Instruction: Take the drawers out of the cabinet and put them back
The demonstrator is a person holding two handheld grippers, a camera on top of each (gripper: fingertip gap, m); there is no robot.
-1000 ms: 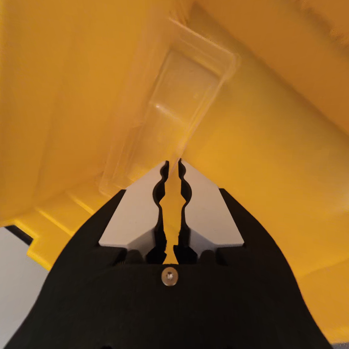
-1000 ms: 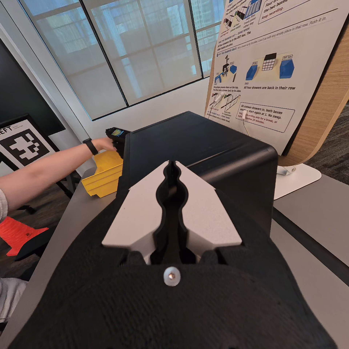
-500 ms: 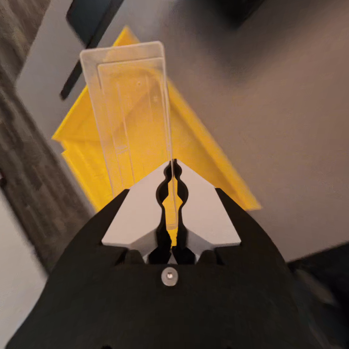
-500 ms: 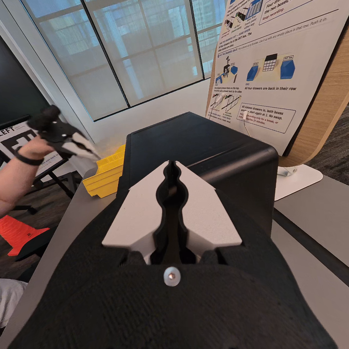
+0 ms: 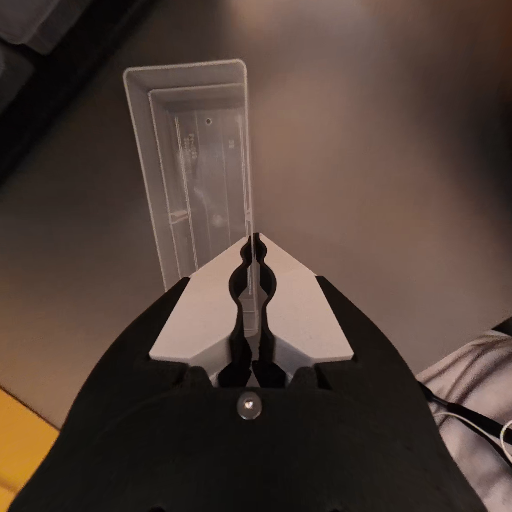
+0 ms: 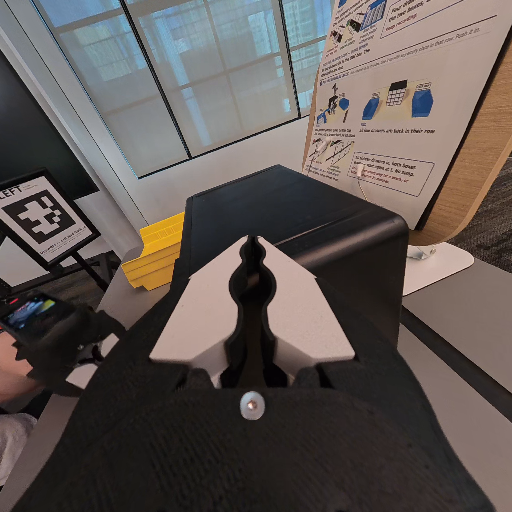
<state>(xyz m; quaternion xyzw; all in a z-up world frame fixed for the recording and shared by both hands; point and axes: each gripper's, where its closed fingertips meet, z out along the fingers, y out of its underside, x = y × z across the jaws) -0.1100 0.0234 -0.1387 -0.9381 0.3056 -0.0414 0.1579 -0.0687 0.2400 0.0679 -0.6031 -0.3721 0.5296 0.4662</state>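
Moved since earlier: left gripper (image 5: 253, 235) has carried the clear plastic drawer (image 5: 194, 166) off the yellow plastic bin (image 6: 155, 260) and down over the grey tabletop (image 5: 360, 166).
Left jaws: clamped on the drawer's thin right side wall.
Drawer axis: long axis runs straight ahead from the fingertips, open side facing the camera.
Right gripper (image 6: 253, 238): jaws closed and empty, resting on the black cabinet (image 6: 291, 210).
Nearer hand: the left, already holding.
Next, likely: swing the drawer toward the cabinet's front, hidden in both views.
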